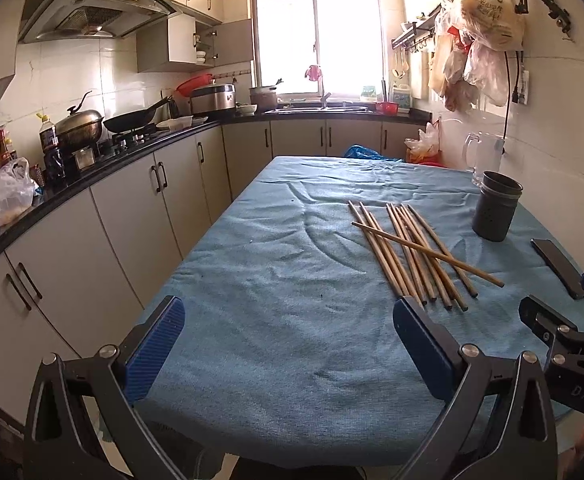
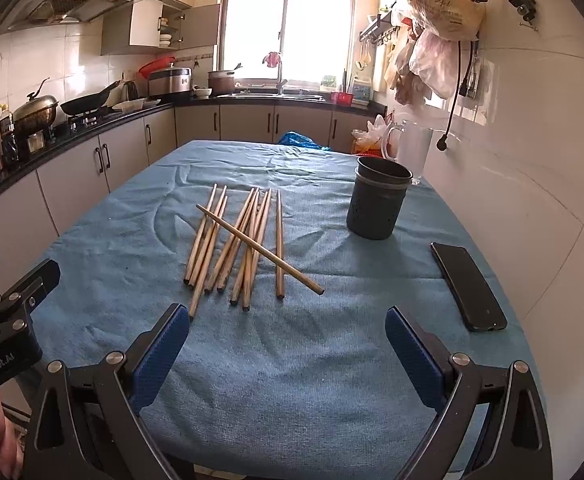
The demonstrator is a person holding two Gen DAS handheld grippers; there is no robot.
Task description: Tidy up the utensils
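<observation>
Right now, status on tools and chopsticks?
Left tool open, right tool open, both empty. Chopsticks loose on the blue cloth, none in the dark holder. Phone lies right, clear.

Holder (image 2: 376, 204) interior hidden by its rim, phone (image 1: 560, 268) near end behind right gripper's jaws, bag print unreadable

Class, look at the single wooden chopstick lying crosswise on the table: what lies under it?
Under the crosswise wooden chopstick lie the other wooden chopsticks, roughly parallel on the blue cloth. The tabletop beneath the cloth is covered.
</observation>
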